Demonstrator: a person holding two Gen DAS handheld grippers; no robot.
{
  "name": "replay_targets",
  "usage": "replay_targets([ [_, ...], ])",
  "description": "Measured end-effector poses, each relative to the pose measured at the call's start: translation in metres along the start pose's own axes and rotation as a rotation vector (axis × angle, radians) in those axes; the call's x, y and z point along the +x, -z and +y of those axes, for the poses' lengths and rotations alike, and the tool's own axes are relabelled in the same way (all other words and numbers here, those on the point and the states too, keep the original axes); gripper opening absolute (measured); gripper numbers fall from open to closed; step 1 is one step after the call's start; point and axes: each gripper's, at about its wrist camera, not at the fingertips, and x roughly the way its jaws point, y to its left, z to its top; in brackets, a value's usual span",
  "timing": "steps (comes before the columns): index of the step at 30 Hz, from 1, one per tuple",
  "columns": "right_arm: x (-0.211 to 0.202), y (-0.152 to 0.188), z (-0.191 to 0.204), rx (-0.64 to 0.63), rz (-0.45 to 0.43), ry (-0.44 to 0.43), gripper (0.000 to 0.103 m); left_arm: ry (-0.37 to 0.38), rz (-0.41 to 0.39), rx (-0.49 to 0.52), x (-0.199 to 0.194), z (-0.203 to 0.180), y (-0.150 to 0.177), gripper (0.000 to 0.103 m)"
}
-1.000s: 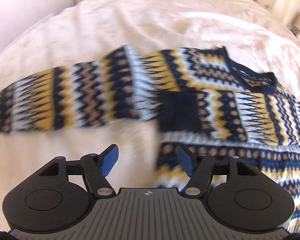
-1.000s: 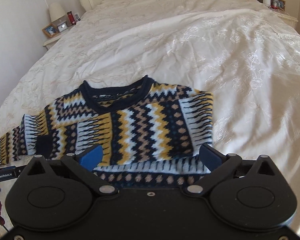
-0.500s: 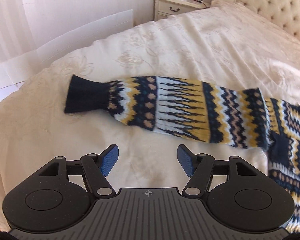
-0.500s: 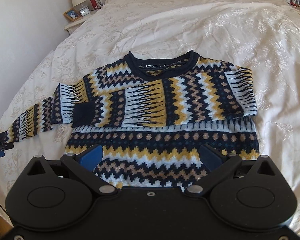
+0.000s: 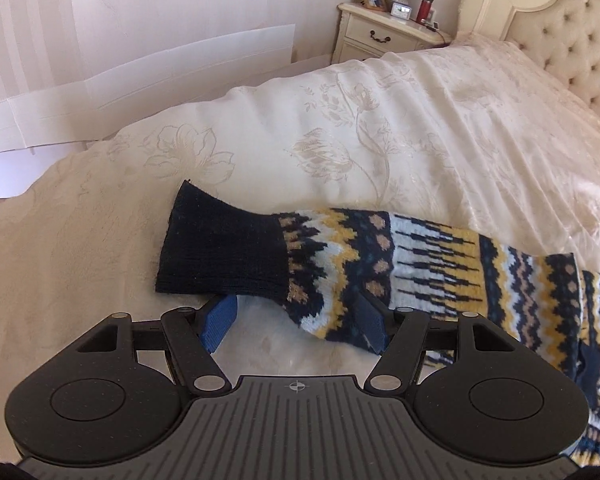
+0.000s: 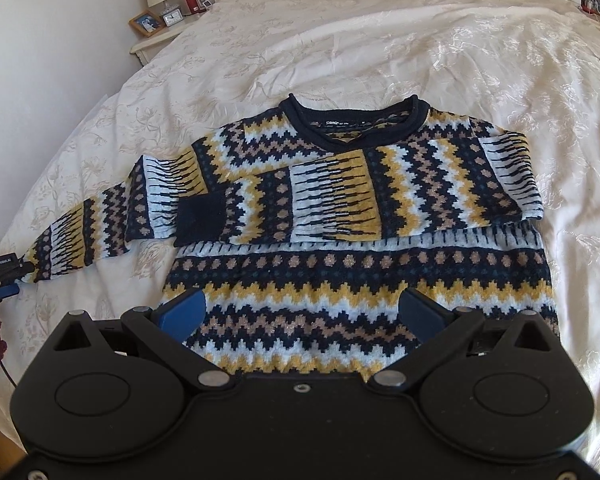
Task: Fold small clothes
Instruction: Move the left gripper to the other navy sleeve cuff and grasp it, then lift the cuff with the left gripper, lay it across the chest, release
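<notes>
A navy, yellow and pale-blue patterned sweater (image 6: 356,280) lies flat, front up, on the cream bedspread (image 6: 380,40). One sleeve is folded across the chest, its navy cuff (image 6: 200,220) resting on the body. The other sleeve (image 5: 420,264) stretches out sideways and ends in a navy cuff (image 5: 220,252). My left gripper (image 5: 296,320) is open and low at that cuff, the sleeve's near edge lying over its fingertips. It also shows at the sleeve end in the right wrist view, left gripper (image 6: 6,280). My right gripper (image 6: 300,312) is open above the hem, holding nothing.
A nightstand (image 5: 384,36) with a lamp, photo frame, clock and red bottle stands beside the tufted headboard (image 5: 560,32). White boards (image 5: 140,76) lean along the wall past the bed's left edge. A second nightstand (image 6: 592,4) is at the far right.
My left gripper has travelled along the outstretched sleeve to its cuff and dropped close to it. My right gripper has drawn back toward the hem, so the whole sweater shows.
</notes>
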Motion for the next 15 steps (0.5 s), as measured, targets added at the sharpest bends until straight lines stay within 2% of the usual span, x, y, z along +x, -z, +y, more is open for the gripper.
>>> replay_targets([
  [6,0.003,0.002,0.009,-0.01,0.021,0.003,0.102,0.029,-0.017,-0.092,0.012,0.011,-0.017,0.063],
  [8,0.006,0.0,0.01,-0.013,0.029,0.0,0.102,0.051,-0.014,-0.108,0.014,0.012,-0.02,0.051],
  [9,0.007,0.0,0.01,-0.013,0.032,-0.001,0.102,0.06,-0.012,-0.106,0.014,0.012,-0.021,0.029],
  [10,0.008,-0.001,0.01,-0.011,0.033,-0.003,0.102,0.059,-0.011,-0.099,0.013,0.012,-0.023,0.013],
  [15,0.012,-0.005,0.005,0.014,0.036,-0.015,0.102,0.04,-0.11,-0.079,-0.014,0.009,-0.034,0.006],
])
